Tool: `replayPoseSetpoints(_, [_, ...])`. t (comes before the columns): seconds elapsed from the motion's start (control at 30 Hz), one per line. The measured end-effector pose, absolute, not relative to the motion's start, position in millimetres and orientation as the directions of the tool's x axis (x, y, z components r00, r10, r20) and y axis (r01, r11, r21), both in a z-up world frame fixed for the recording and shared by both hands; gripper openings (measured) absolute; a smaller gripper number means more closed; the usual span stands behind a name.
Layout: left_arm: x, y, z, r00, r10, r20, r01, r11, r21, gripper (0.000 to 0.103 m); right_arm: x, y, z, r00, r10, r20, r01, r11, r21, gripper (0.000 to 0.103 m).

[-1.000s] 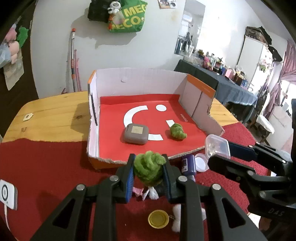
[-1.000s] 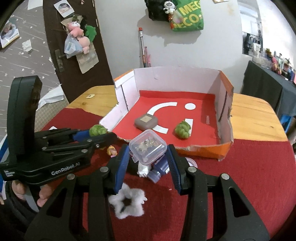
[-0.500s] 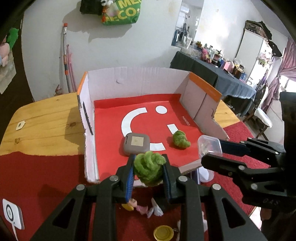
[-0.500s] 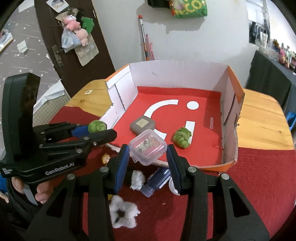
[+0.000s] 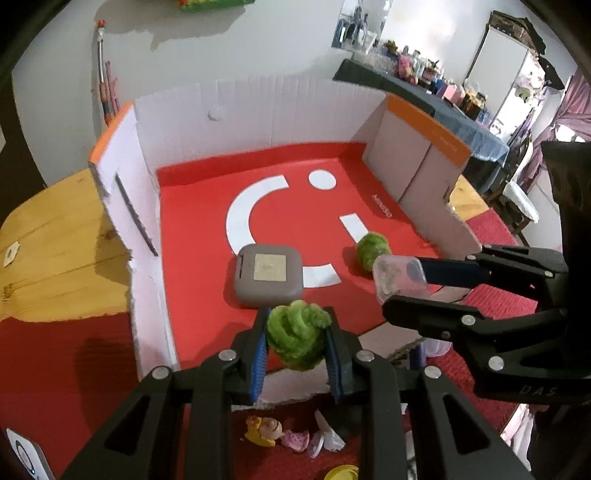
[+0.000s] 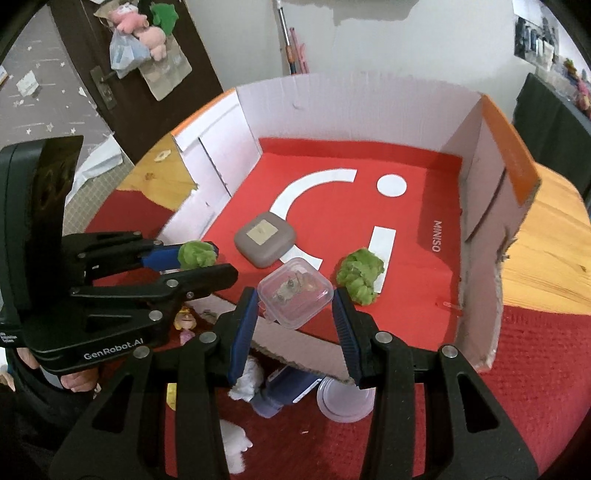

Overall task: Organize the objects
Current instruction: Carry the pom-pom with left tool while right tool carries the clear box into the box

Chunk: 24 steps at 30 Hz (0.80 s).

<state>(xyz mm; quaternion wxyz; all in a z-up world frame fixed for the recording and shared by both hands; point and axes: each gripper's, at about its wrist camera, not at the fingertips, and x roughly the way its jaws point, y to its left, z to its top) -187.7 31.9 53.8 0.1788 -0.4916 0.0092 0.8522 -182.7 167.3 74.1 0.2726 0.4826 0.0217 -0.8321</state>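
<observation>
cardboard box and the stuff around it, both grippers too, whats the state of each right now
white-walled cardboard box with red floor: open-topped, near wall torn low
grey rounded square case: shut, flat in box
loose green fuzzy ball: resting in box
left gripper: shut on a second green fuzzy ball
right gripper: shut on lidded clear plastic container

It was a lived-in home: pink plush toys hung on a dark wooden door, and a dark-clothed side table carried crowded bottles and trinkets.
</observation>
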Motion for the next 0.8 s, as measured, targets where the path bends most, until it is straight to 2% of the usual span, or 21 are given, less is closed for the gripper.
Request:
replayPoseSetpoints(0.5, [-208.8, 38.4, 34.4, -0.412, 0.292, -0.863, -0.305, -0.937, -0.171, 0.028, -202.2, 169.4, 51.8, -0.327, -0.413, -0.85, 0.463, -0.854, 0.237, 0.04])
replayPoseSetpoints(0.8, [-217.5, 39.8, 32.0, -0.462, 0.261, -0.848, -0.264, -0.953, -0.15, 0.028, -208.7, 182.8, 52.4, -0.41, -0.349, -0.842, 0.413, -0.895, 0.17, 0.04])
